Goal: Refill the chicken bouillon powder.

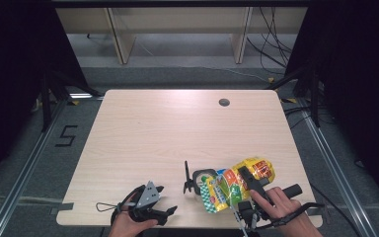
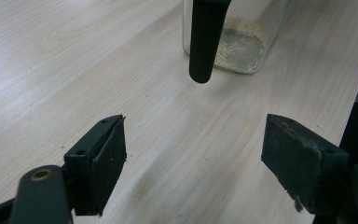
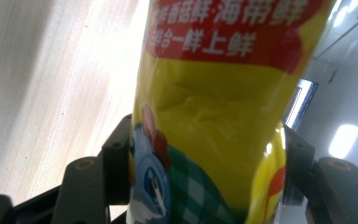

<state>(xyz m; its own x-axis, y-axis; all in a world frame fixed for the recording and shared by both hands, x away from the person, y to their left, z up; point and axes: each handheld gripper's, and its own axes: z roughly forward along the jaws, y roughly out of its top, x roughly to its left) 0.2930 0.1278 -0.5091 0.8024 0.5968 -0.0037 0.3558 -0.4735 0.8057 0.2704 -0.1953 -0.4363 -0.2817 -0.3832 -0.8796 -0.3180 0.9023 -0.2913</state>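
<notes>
A yellow snack bag (image 1: 237, 183) with red and green print lies tilted near the table's front right, its lower end over a glass jar (image 1: 203, 178). My right gripper (image 1: 249, 180) is shut on the bag; in the right gripper view its jaws press both sides of the bag (image 3: 214, 116). The jar (image 2: 242, 46) holds a thin layer of pale granules, and a black handle (image 2: 205, 37) hangs in front of it. My left gripper (image 1: 170, 211) rests at the front left edge, pointing toward the jar. It stands open (image 2: 193, 168) with nothing between its pads.
The light wooden table (image 1: 168, 128) has a round cable hole (image 1: 224, 102) at the back right. A black upright clip (image 1: 187, 177) stands left of the jar. Wooden frame legs and cables lie on the floor beyond the table.
</notes>
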